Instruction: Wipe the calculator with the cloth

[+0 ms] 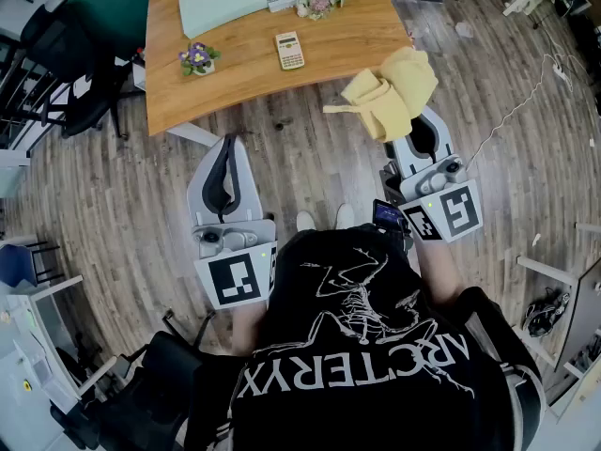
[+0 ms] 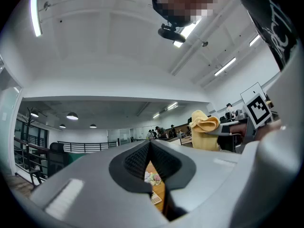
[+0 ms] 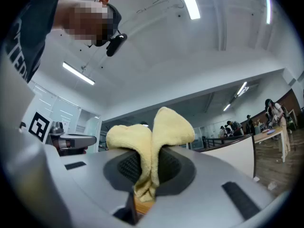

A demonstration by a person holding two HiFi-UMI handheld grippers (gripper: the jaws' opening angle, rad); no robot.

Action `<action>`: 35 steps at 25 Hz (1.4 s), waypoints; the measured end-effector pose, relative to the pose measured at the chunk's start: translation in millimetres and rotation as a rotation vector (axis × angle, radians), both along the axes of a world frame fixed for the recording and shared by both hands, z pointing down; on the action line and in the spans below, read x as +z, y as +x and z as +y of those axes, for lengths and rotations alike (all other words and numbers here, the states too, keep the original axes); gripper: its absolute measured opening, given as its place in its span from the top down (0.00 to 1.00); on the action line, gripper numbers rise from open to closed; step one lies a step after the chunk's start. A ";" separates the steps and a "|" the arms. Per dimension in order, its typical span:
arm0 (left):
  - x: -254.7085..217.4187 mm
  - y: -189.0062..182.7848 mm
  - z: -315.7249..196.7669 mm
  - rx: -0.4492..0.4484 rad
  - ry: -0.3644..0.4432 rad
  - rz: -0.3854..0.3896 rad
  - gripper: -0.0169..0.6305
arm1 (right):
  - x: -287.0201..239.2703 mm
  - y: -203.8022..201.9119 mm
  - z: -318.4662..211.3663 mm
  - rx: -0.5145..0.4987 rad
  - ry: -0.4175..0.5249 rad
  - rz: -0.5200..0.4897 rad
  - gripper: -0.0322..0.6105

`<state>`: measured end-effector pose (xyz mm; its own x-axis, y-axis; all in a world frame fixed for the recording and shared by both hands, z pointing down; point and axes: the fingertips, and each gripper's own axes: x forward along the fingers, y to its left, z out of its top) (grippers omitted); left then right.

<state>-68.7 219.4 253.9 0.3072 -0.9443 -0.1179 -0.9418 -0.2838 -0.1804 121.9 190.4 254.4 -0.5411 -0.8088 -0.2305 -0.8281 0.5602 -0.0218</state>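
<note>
You stood short of the wooden table (image 1: 235, 83), both grippers over the floor. Your right gripper (image 3: 151, 167) was clamped on the yellow cloth (image 1: 390, 92), which bunched above its jaws. Your left gripper (image 2: 151, 161) was closed on nothing. The calculator (image 1: 289, 50) lay mid-table, well apart from the cloth. Wiping had not begun; next you likely needed to carry the cloth forward and down onto the calculator.

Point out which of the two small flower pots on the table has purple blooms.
The pot left of the calculator, near the table's left edge: purple blooms. The other pot, at the far edge, is pinkish.
</note>
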 end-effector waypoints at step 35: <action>23.8 -33.0 -206.1 -0.055 -0.015 -0.043 0.96 | 30.4 -14.3 -217.8 -0.006 -0.067 0.026 0.87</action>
<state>-101.6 13.3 277.8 0.2595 -0.9614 -0.0913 -0.9475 -0.2352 -0.2166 107.5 -27.3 284.8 -0.5507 -0.8189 -0.1618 -0.8257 0.5628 -0.0378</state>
